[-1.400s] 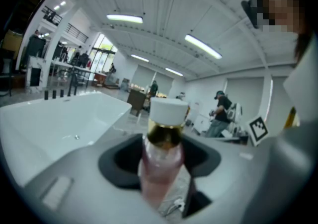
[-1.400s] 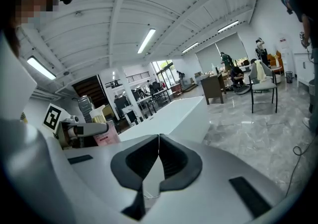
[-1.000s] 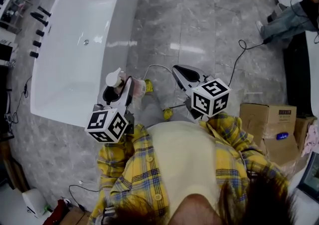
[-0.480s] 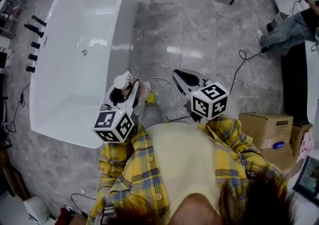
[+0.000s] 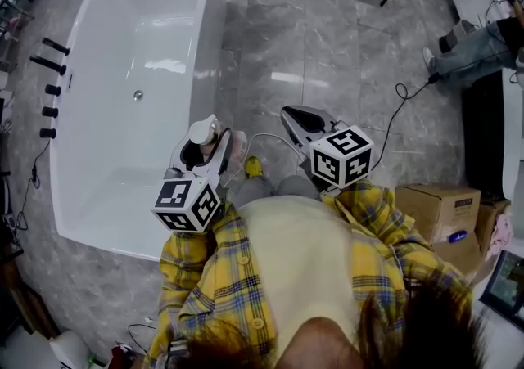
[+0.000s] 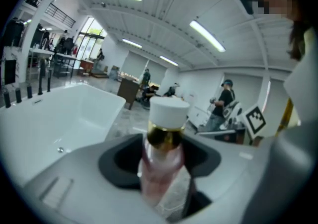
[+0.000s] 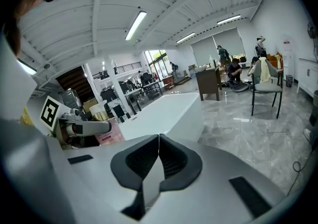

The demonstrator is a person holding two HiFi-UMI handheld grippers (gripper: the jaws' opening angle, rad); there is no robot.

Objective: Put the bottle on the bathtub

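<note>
A pink bottle (image 6: pixel 161 161) with a gold neck and white cap (image 5: pixel 201 130) stands upright between the jaws of my left gripper (image 5: pixel 205 146), which is shut on it. The bottle (image 7: pixel 110 132) also shows at the left of the right gripper view. It hangs just beside the right rim of the white bathtub (image 5: pixel 123 65), near its closer end. The bathtub (image 6: pixel 44 118) fills the left of the left gripper view, and the bathtub (image 7: pixel 164 111) lies ahead in the right gripper view. My right gripper (image 5: pixel 299 123) is over the grey floor, jaws shut together and holding nothing.
Several black bottles (image 5: pixel 47 89) line a ledge left of the tub. A black cable (image 5: pixel 401 97) crosses the marble floor, cardboard boxes (image 5: pixel 438 208) stand at the right, and a seated person's legs (image 5: pixel 471 48) show top right. A chair (image 7: pixel 266 86) and desks stand farther off.
The left gripper with the bottle has shifted slightly toward the tub's rim, and the view has moved so the tub sits lower and closer. The right gripper has kept its place.
</note>
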